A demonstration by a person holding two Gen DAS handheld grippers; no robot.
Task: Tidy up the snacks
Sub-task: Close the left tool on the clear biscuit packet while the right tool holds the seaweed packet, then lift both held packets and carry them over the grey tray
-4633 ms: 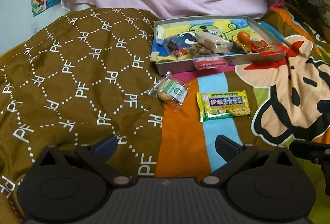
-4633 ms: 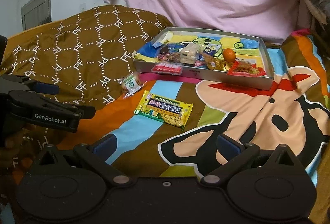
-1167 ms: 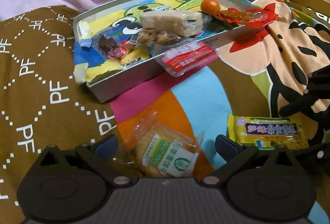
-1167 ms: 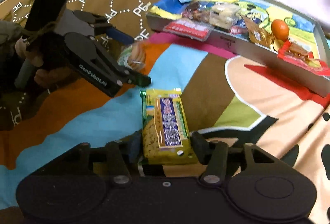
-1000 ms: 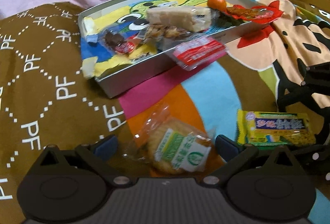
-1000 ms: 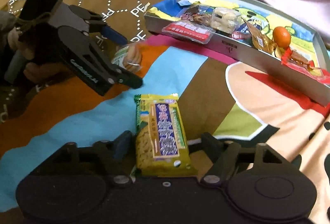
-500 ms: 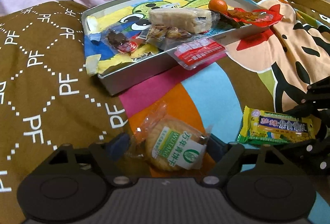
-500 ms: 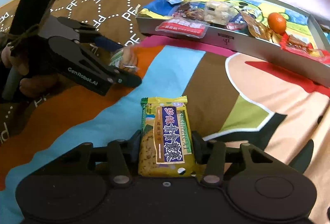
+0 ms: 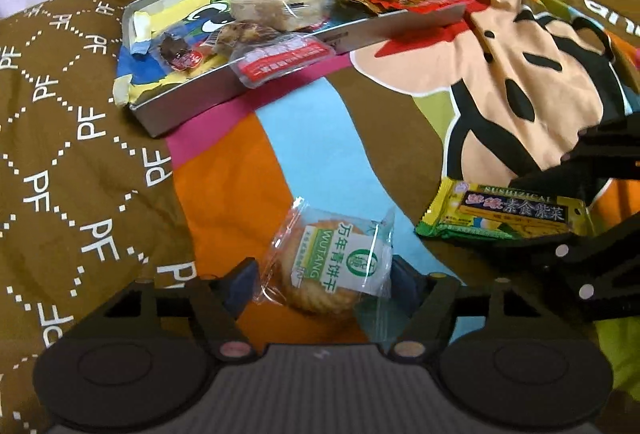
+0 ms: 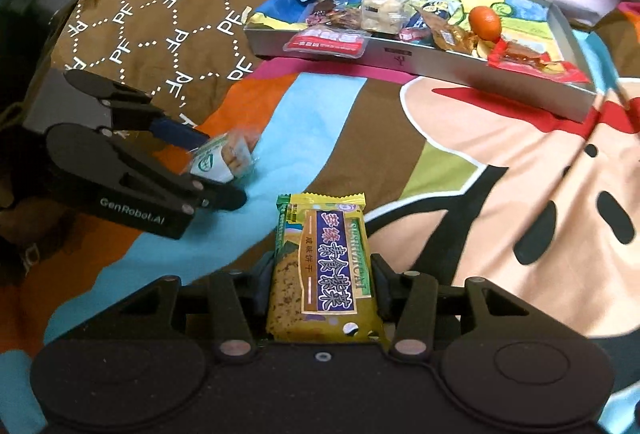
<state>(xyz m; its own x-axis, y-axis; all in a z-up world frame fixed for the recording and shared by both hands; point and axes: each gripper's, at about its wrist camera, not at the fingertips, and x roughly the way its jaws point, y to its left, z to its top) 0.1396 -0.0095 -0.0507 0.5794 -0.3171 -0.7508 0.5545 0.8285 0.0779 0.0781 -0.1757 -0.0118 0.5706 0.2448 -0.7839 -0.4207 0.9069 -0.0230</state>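
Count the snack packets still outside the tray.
2: the round biscuit packet between the left gripper's fingers, and the yellow cracker packet clamped in the right gripper. None seem hidden.

Yellow-green cracker packet (image 10: 324, 270) with a purple label – brown quilt (image 9: 72, 138) patterned with white dotted diamonds.

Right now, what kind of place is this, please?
Probably a bedroom, on a bed: a brown quilt and cartoon blanket cover the soft surface, and a snack tray sits directly on the bedding.
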